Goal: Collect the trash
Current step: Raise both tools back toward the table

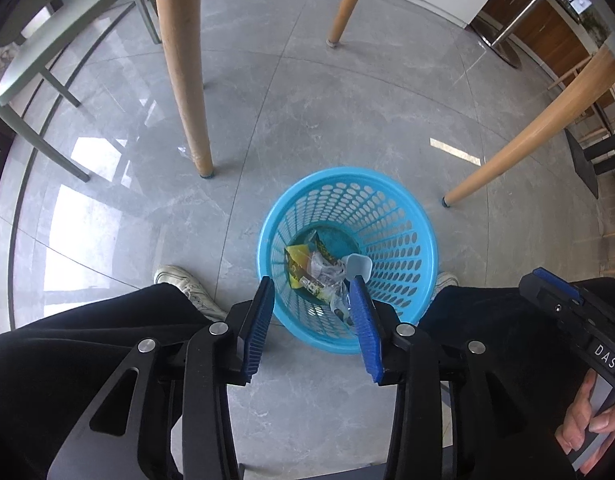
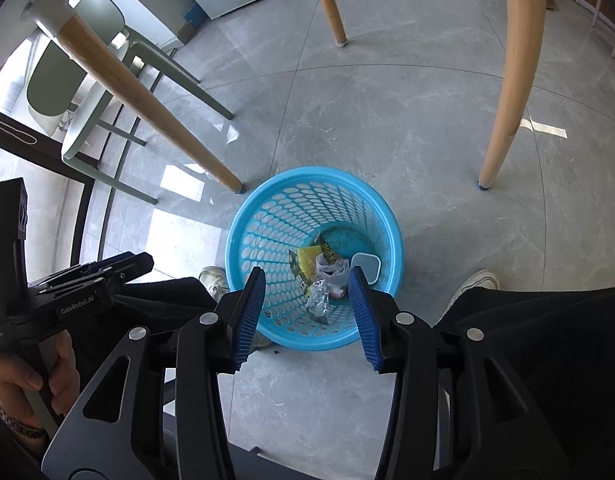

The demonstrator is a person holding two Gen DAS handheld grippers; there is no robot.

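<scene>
Both my left hand-held gripper (image 1: 313, 284) and right hand-held gripper (image 2: 307, 276) hang released, empty, above the perforated blue plastic wastebasket (image 1: 391, 216). Crumpled wrappers (image 2: 319, 276) lie inside, six o'clock of the wooden legs. I'd lift clear before seeking more.

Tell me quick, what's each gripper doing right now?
Left gripper: open, holding nothing, above the basket.
Right gripper: open, holding nothing, above the basket.

Home dining area; wooden table legs (image 1: 183, 68); chairs (image 2: 91, 120); tiled floor (image 1: 327, 120)
</scene>
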